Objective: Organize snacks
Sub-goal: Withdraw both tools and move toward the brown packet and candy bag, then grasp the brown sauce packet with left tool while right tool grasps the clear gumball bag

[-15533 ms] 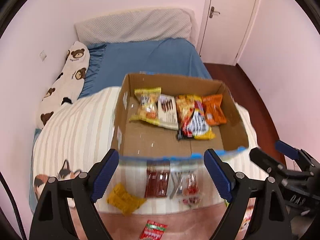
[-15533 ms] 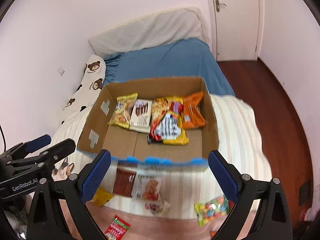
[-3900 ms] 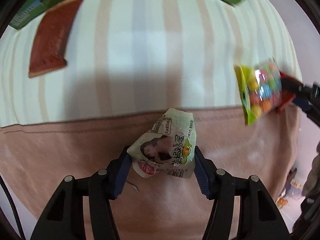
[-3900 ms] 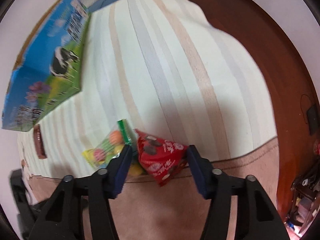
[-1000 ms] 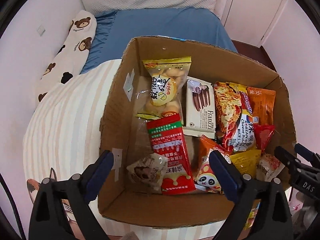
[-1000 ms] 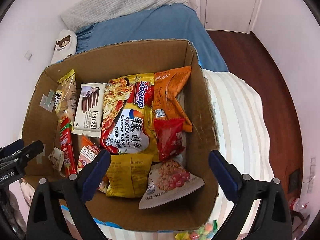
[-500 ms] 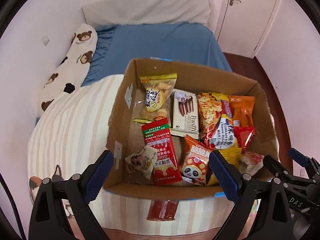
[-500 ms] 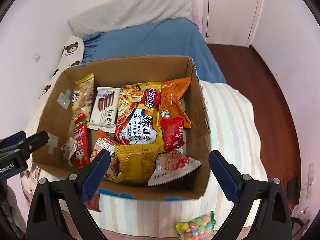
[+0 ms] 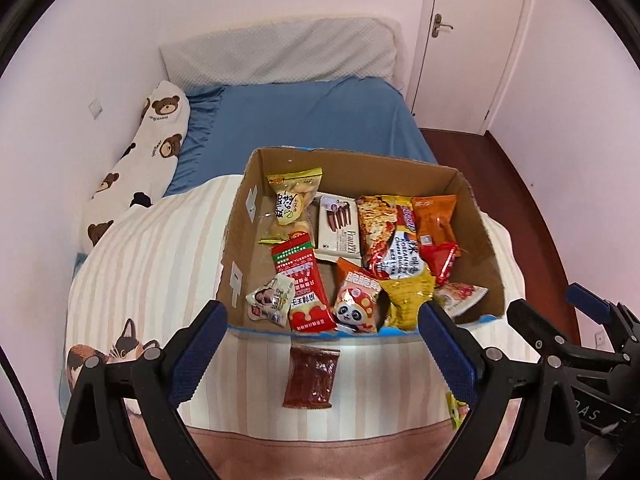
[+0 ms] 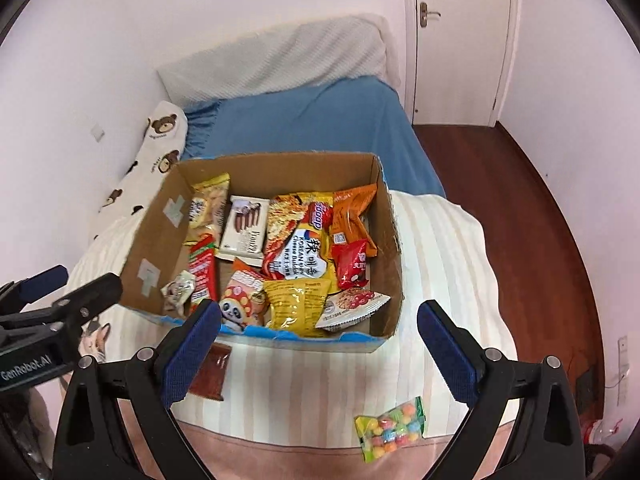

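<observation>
A cardboard box (image 9: pixel 486 240) (image 10: pixel 394 248) sits on the striped blanket and holds several snack packets. Among them are a small pale packet (image 9: pixel 270 300) at its front left and a small red packet (image 10: pixel 352 264) at its right. A dark red-brown packet (image 9: pixel 310 376) (image 10: pixel 210 372) lies on the blanket in front of the box. A bag of coloured candies (image 10: pixel 390 428) lies at the front right. My left gripper (image 9: pixel 322 340) and right gripper (image 10: pixel 318 334) are both open and empty, held above and in front of the box.
The bed has a blue sheet (image 9: pixel 312 120), a grey pillow (image 9: pixel 280 54) at the head and a bear-print bolster (image 9: pixel 140 152) along the left wall. A pink blanket edge (image 10: pixel 320 456) runs across the front. Wooden floor (image 10: pixel 520 184) and a door (image 10: pixel 456 36) lie to the right.
Both grippers have drawn back and up from the box. The blanket in front of it with the dark packet and the candy bag has come further into view.
</observation>
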Motion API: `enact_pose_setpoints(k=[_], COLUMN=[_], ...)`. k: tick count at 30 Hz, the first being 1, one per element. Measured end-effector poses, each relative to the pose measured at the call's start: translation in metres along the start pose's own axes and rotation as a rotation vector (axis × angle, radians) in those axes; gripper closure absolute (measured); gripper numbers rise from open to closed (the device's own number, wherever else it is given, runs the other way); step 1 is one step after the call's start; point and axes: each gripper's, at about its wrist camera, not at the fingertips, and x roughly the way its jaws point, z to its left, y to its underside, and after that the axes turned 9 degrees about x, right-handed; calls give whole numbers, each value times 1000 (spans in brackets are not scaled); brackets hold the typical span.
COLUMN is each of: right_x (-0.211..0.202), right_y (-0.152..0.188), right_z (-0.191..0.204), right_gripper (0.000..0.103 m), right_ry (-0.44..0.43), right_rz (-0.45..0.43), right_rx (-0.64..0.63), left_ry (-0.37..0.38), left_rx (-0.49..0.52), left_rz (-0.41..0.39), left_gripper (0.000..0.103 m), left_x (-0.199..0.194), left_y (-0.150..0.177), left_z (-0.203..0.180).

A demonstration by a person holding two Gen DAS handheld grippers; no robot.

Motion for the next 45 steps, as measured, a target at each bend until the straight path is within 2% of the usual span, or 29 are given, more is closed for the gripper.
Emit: enact_pose_setpoints(k=[5,9,11,19,24,27,35,41,45], right_x=[-24,-19,-5,88,141,161,189,208,183], right_y=[10,27,40,114,149,157,164,162,159], right_z=[-3,-25,-41,-146,-183,-189,-189,-197,-204], right_gripper=[3,2,2,2,2,2,0,0,0], right_ry=[-58,-94,-87,-44,-44,19,63,29,-4], right_rz=[-3,57,103,371,476,482,549,646,621], right_rx=[30,112,165,530,688,681,678,677,717], left_ry=[9,1,-9,-27,-30,-33,-48,-32,12], left_rx=[-19,-26,-30,-73,-85,-89,-67,-84,-127], left_rz=[-8,23,67,278,378,429,487,476,483], left_gripper=[5,5,5,5,5,5,5,5,5], left_x=[-18,-11,4,79,123,149,198,201,201], left_y=[11,27,40,92,110,116,119,117,120], left_z=[-1,2,5,13,11,12,8,5,7])
